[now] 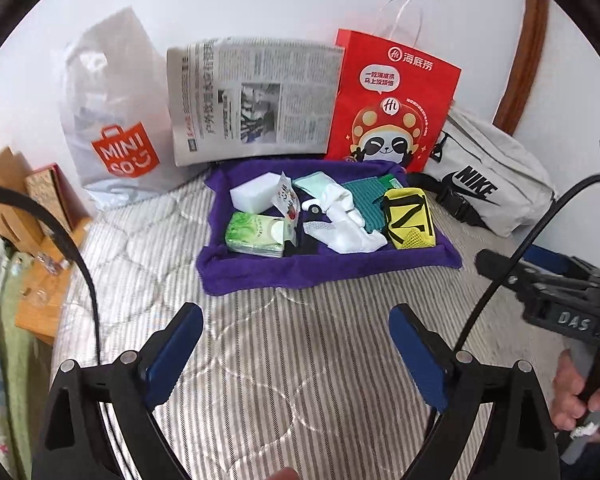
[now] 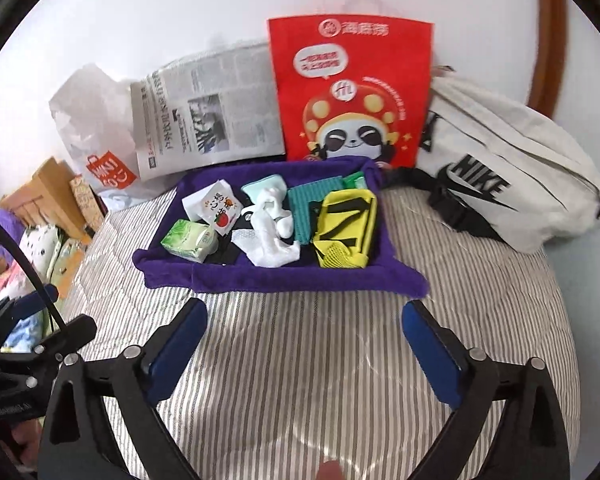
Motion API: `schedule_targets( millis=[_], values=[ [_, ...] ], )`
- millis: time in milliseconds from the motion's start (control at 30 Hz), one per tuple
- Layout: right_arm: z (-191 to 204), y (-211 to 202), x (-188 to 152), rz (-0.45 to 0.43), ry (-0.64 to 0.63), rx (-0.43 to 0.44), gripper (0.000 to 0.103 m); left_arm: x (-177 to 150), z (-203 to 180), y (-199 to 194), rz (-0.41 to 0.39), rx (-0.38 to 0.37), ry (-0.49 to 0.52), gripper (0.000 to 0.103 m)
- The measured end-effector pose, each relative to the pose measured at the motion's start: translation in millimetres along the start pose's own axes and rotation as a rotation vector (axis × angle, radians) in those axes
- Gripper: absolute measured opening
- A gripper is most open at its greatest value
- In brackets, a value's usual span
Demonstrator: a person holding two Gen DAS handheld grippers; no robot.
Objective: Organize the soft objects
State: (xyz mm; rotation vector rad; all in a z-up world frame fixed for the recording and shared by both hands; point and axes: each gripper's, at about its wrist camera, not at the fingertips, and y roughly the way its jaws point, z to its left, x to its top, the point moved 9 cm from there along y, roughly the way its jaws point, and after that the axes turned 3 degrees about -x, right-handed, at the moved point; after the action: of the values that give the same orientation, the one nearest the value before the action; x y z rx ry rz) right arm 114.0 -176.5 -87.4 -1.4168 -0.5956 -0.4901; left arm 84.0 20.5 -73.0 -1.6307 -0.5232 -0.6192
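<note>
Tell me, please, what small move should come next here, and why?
Probably bring the right gripper forward toward the purple tray. Both grippers are open and hold nothing, over the striped bedcover short of the tray; the left gripper waits likewise. The soft things, such as the white sock and yellow pouch, lie untouched inside.

A grey-and-white striped quilted bedspread (image 1: pixel 260 360) fills the lower half of both views. Along the white wall at the top stand four things in a row. At upper left is a translucent white plastic shopping bag with an orange MINISO logo (image 1: pixel 116 120). Just right of it, a folded newspaper (image 1: pixel 252 100) leans upright. Next, at upper centre, a red paper carrier bag printed with a cartoon panda (image 2: pixel 352 88). A pale grey canvas bag with a black Nike logo (image 2: pixel 512 184) slumps at the right. A wooden stand (image 1: pixel 40 240) sits at the left edge.
</note>
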Motion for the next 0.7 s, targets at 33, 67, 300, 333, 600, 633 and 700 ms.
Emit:
schedule_targets(
  millis=[33, 67, 300, 333, 600, 633, 700],
  values=[
    [-1.2, -4.4, -2.1, -0.004, 0.012, -0.003, 0.100, -1.8, -1.9, -3.1, -0.006, 0.021, 0.007, 0.094],
    [-2.2, -9.4, -4.4, -0.009, 0.021, -0.005, 0.101, -4.0, -4.1, -7.6, -0.014, 0.035, 0.013, 0.094],
    [-11.1, -39.0, -22.3, -0.048, 0.029, -0.073, 0.103, -16.4, -19.5, -36.1, -0.057, 0.023, 0.002, 0.094],
    [-12.0, -42.3, -26.3, -0.051, 0.026, -0.081, 0.103, -18.6, -21.8, -38.9, -0.060, 0.023, 0.002, 0.094],
    [-17.3, -58.6, -50.7, -0.053, 0.016, -0.086, 0.103, -35.4, -26.7, -48.6, -0.056, 0.066, 0.015, 0.094],
    [-18.0, -59.1, -52.4, -0.051, 0.017, -0.089, 0.103, -36.0, -26.2, -49.5, -0.056, 0.063, 0.011, 0.094],
    [-19.2, -59.4, -55.3, -0.049, 0.012, -0.097, 0.103, -37.4, -24.9, -50.4, -0.056, 0.063, 0.001, 0.094]
  ],
)
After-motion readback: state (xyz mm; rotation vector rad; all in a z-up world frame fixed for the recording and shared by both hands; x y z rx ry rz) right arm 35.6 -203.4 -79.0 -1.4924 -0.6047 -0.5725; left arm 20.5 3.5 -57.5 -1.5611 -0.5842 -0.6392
